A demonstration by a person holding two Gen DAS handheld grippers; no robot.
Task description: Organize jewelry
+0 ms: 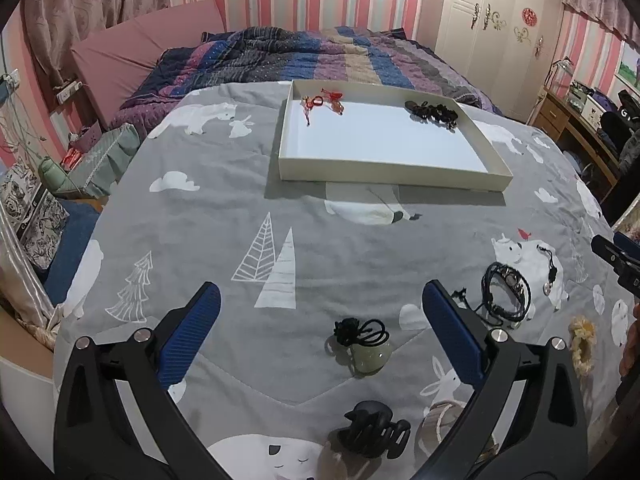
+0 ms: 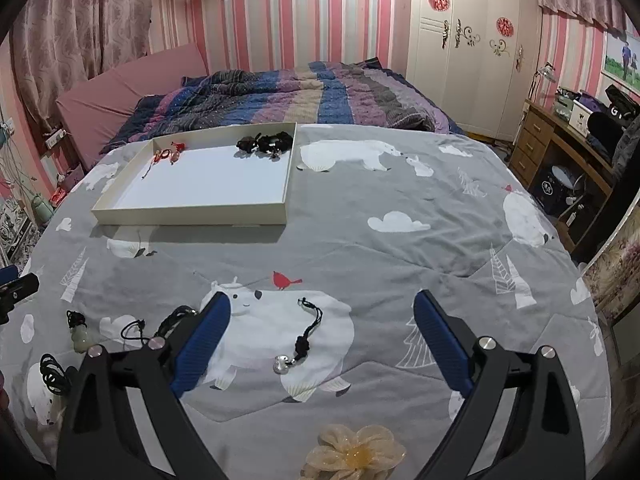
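- Black-corded silver charm [image 2: 298,344] lies on the bed quilt [image 2: 400,208], between the right gripper [image 2: 322,326] fingers, nearer the left one; cord runs away from the camera.
- Right gripper spread wide, empty.
- Left gripper [image 1: 320,312] also spread, empty, over a jade pendant [image 1: 366,350].
- White tray [image 2: 192,214] sits far-left, well apart; open quilt between.

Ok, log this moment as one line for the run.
left gripper: open, over jade pendant | right gripper: open, over silver charm | tray: red and black pieces inside | hair claw: on quilt
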